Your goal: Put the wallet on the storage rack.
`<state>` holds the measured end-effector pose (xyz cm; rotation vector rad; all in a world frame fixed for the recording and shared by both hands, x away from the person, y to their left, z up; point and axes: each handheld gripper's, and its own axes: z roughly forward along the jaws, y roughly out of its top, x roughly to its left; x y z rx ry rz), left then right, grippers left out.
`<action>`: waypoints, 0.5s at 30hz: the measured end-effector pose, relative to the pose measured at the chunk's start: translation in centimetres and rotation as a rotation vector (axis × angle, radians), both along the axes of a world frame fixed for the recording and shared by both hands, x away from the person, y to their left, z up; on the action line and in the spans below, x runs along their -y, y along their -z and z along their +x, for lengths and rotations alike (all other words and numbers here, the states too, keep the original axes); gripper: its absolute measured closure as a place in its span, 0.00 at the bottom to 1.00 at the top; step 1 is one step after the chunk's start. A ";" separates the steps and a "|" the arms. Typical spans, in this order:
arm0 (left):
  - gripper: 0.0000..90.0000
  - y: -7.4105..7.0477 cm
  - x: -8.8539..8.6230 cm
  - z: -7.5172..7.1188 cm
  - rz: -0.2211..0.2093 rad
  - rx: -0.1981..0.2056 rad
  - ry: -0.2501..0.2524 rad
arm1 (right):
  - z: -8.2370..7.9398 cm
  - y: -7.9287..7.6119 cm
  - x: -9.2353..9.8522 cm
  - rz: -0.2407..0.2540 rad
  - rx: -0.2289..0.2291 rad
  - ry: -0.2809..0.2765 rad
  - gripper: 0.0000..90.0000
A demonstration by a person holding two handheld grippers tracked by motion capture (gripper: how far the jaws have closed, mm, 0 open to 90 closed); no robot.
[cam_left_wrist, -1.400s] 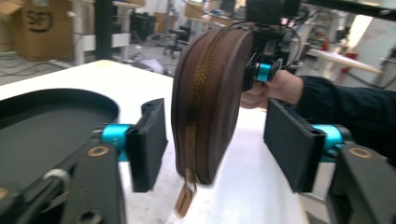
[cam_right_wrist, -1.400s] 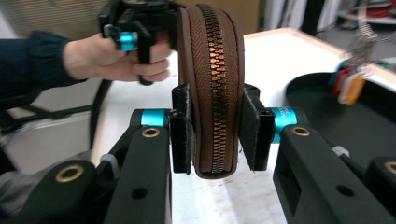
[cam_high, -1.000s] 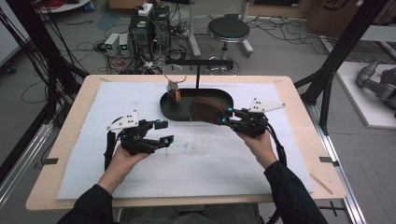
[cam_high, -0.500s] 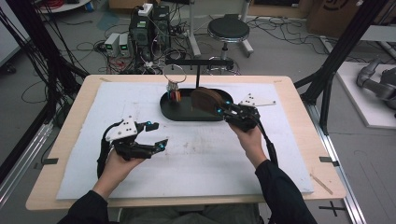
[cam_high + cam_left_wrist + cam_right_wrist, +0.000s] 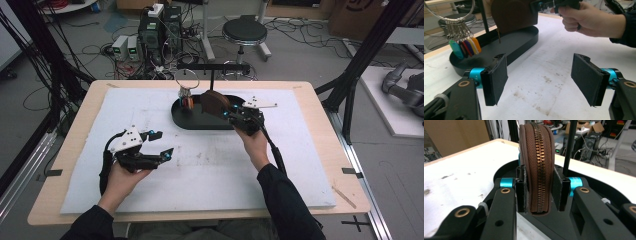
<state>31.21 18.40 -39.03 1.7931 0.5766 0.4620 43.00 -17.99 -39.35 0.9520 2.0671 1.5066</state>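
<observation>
A round black stool (image 5: 244, 31) sits beyond the table's (image 5: 320, 105) far edge, cables sprawling across the floor around it. Electronics boxes (image 5: 159, 31) stack up at the back, and what looks like a grey robot arm (image 5: 404, 90) rests off right.

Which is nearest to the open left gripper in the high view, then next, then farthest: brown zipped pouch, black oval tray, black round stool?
1. Black oval tray, on the table up and right of the left gripper.
2. Brown zipped pouch, above the tray.
3. Black round stool, on the floor beyond the table.
</observation>
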 end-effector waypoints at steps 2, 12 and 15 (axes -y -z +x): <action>0.33 0.0 -0.1 0.0 -0.001 0.004 -0.004 | 0.7 0.6 -0.4 0.017 -0.024 0.007 0.77; 0.33 0.0 -0.2 -0.2 -0.008 0.016 0.000 | 2.4 2.8 -0.9 0.039 -0.062 0.016 0.78; 0.33 0.0 -0.1 -0.1 -0.010 0.016 0.001 | 2.8 3.2 -0.7 0.025 -0.072 0.031 0.78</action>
